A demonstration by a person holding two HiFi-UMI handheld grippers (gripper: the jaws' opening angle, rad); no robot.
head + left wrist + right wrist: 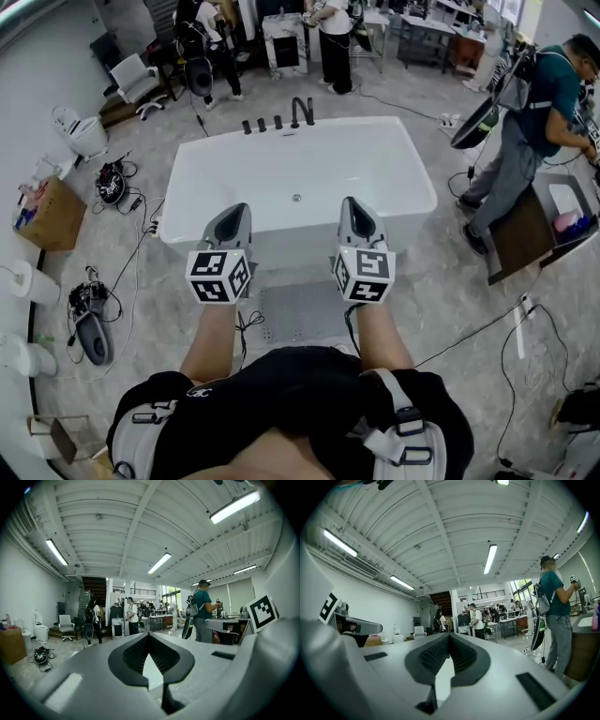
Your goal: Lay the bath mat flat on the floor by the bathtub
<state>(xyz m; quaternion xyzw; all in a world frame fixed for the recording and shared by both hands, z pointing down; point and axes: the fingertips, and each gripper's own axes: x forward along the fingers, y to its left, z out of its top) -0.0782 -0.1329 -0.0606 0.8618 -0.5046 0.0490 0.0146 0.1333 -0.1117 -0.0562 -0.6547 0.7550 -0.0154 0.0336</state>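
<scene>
A grey dotted bath mat [298, 314] lies spread on the floor against the near side of the white bathtub [300, 173], partly hidden by my arms and body. My left gripper [232, 216] and right gripper [354, 210] are held side by side above the tub's near rim, both shut and empty. In the left gripper view the left gripper [149, 635] points level across the room, jaws together with nothing between them. The right gripper [449, 635] looks the same in the right gripper view. The mat is out of sight in both gripper views.
A person in a teal shirt [534, 122] stands at the right beside a wooden cabinet [530, 230]. On the left are a cardboard box [49, 216], a toilet [82, 133], paper rolls [28, 281] and cables with gear [94, 323]. People stand at the back [333, 37].
</scene>
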